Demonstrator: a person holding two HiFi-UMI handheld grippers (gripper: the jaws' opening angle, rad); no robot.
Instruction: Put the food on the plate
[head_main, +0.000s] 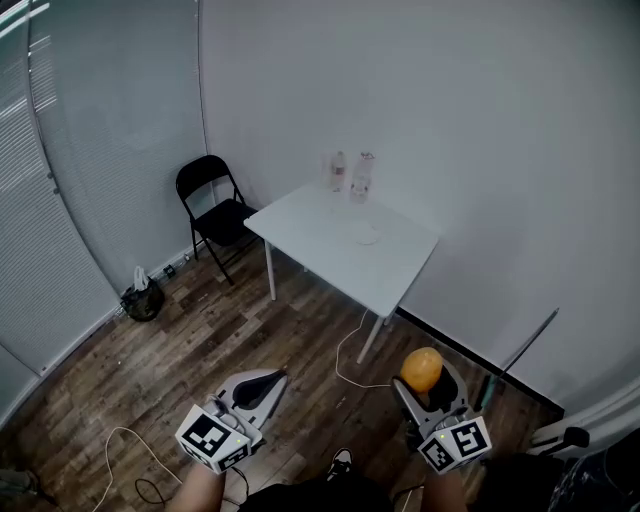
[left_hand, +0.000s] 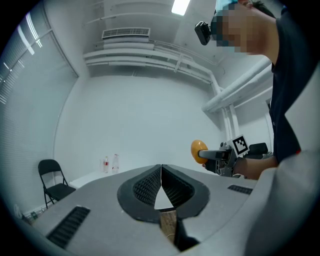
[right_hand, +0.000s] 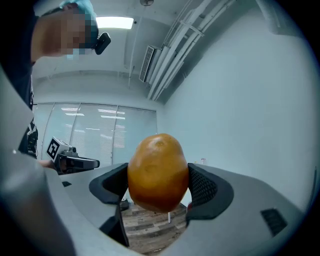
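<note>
- wooden floor (head_main: 200, 360) fills the lower part of the head view, with white walls behind it and blinds on the left.
- white table (head_main: 310, 235) stands against the wall, well apart from both grippers.
- black folding chair (head_main: 214, 206) stands just beside the table's left end.
- left gripper (left_hand: 161, 169) is held low at the left over the floor. its jaws are pressed together with nothing between them.
- right gripper (right_hand: 158, 186) is held low at the right, also over the floor. its jaws are clamped on the food.
- food (right_hand: 158, 171) is a rounded orange-brown piece, pinched at both sides by the black pads (right_hand: 204, 189) and far from the table.
- plate (head_main: 366, 238) is pale and faint, and lies on the table near its far edge.
- two clear bottles (head_main: 350, 176) stand upright at the table's back edge, just behind the plate.
</note>
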